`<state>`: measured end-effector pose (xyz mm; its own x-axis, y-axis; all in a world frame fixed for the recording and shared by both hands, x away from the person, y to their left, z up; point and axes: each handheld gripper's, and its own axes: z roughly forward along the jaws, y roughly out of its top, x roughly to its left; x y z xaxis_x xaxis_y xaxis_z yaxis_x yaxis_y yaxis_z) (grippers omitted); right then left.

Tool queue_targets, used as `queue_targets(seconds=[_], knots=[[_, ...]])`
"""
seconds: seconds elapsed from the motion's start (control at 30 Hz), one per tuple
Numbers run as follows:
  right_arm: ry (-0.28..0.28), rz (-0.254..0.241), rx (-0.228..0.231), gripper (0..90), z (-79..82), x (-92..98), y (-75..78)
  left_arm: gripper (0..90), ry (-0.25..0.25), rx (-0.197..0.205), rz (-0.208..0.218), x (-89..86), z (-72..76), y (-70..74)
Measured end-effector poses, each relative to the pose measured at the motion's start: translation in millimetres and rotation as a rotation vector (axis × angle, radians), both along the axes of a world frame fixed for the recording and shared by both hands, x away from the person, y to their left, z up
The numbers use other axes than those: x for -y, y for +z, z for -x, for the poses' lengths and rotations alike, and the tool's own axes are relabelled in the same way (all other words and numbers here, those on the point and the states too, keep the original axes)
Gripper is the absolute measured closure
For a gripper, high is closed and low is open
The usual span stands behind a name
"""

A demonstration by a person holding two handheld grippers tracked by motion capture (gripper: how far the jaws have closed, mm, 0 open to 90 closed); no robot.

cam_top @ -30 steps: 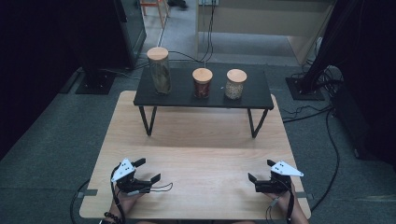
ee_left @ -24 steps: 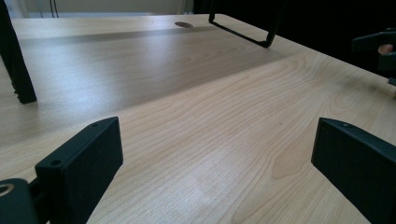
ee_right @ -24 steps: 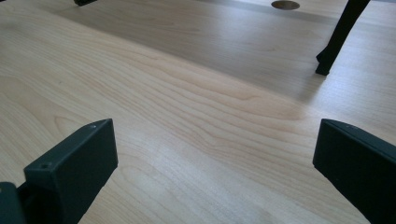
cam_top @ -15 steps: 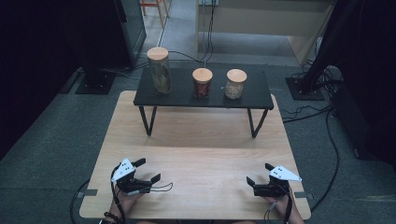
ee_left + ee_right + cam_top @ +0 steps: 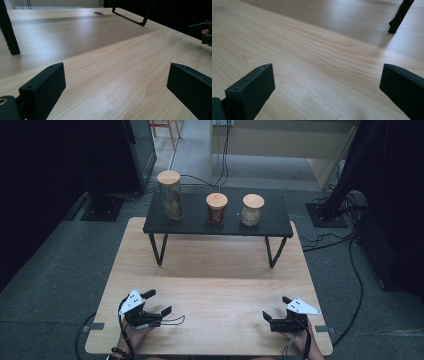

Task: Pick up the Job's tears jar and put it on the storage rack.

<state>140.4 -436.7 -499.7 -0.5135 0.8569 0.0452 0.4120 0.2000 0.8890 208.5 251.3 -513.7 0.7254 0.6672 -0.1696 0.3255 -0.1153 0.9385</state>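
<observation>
Start of the work, I judge: the left claw (image 5: 158, 302) and the right claw (image 5: 276, 308) rest low on the pale wooden table (image 5: 215, 270), both spread wide and empty. The glass jars (image 5: 216, 208) with round wooden lids stand well apart from them on the black shelf (image 5: 200, 226). Next comes a long forward reach.

Bare wooden table (image 5: 215, 285) ahead of and between both sets of spread jaws, free to pass. Beyond them the black shelf (image 5: 218, 226) blocks the way, its legs (image 5: 159, 251) planted on the table. Three lidded jars (image 5: 216, 209) stand on the shelf, with gaps between them.
</observation>
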Motion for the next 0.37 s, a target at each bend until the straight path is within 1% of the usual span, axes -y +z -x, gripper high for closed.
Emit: queue_targets(seconds=[0.27, 0.37], knots=[[0.004, 0.004, -0.016, 0.0, -3.2, -1.0, 1.4, 2.1, -0.001, -0.001, -0.001, -0.1, -0.2, 0.2], [0.000, -0.016, -0.021, 0.0, -3.5, 1.8, 0.9, 2.1, 0.001, -0.001, 0.002, -0.2, 0.2, -0.1]])
